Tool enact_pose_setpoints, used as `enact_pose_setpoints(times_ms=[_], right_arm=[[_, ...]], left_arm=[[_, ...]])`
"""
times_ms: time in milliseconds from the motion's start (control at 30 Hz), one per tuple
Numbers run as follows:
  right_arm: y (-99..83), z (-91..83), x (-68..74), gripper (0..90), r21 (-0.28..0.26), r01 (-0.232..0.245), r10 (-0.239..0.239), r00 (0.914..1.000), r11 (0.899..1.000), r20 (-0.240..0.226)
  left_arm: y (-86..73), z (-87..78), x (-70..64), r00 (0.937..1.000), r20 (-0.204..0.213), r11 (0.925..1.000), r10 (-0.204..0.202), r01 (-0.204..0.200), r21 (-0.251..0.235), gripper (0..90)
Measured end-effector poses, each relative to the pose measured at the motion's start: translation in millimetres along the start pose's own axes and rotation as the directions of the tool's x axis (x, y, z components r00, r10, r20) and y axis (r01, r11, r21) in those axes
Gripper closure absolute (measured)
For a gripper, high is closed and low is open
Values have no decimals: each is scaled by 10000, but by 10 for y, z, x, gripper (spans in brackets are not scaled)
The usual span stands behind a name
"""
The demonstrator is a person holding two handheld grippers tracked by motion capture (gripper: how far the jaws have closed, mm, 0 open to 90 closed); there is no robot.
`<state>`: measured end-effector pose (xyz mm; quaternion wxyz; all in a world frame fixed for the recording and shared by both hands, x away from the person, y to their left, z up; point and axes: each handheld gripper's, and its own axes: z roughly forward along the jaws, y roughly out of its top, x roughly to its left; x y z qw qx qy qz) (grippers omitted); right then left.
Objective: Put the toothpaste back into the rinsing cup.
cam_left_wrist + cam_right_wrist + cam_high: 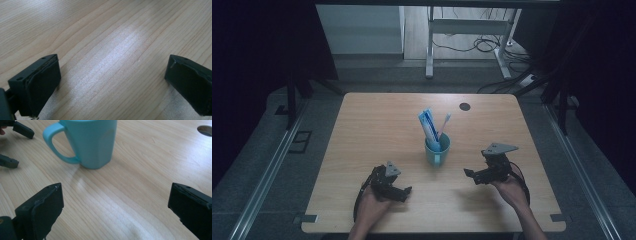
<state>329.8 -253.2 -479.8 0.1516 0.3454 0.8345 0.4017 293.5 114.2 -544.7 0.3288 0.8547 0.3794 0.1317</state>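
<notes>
From the high view, a wooden table sits in a dim room. A blue-green mug stands near the middle of the table, a bit closer to the near edge than to the far edge. A toothpaste tube and a toothbrush stick up out of the mug and lean a little. A small dark round hole is in the table close to the far edge, toward the right side. The left gripper is held low near the near edge, left of the mug, by the person's left hand. The right gripper is held near the near edge too, right of the mug, by the right hand. Both point in toward the middle.

In the left gripper view, the 2 black jaws are spread wide apart. Nothing is between them, just bare wood with a pale shine on it.

In the right gripper view, the 2 black jaws are spread wide too, with nothing between them. The mug stands on the wood ahead, well apart from the jaws. Its handle points toward the left of this view. The tips of the left gripper show at the far left side, spread open. The round hole shows at the top right corner.
</notes>
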Motion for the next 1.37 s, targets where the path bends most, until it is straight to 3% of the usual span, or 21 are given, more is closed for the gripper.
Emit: enact_pose_setpoints(times_ms=[467,900,1133,1367], right_arm=[[-345,4,-35,10,-16,-230,230,9995,9997,218],[-574,142,-24,10,634,-214,199,9995,9978,234],[-644,211,-28,22,1022,-42,5,9994,9948,358],[-649,204,-28,40,978,-8,-21,9995,9952,302]], left_arm=[[-1,0,-2,10000,-3,10000,-25,25,-1,4],[-1,-1,-3,10000,-7,10000,-28,28,-2,5],[-1,-1,-2,10000,-11,10000,-3,3,-4,5],[-1,-1,-2,10000,-9,10000,-1,1,-1,5]])
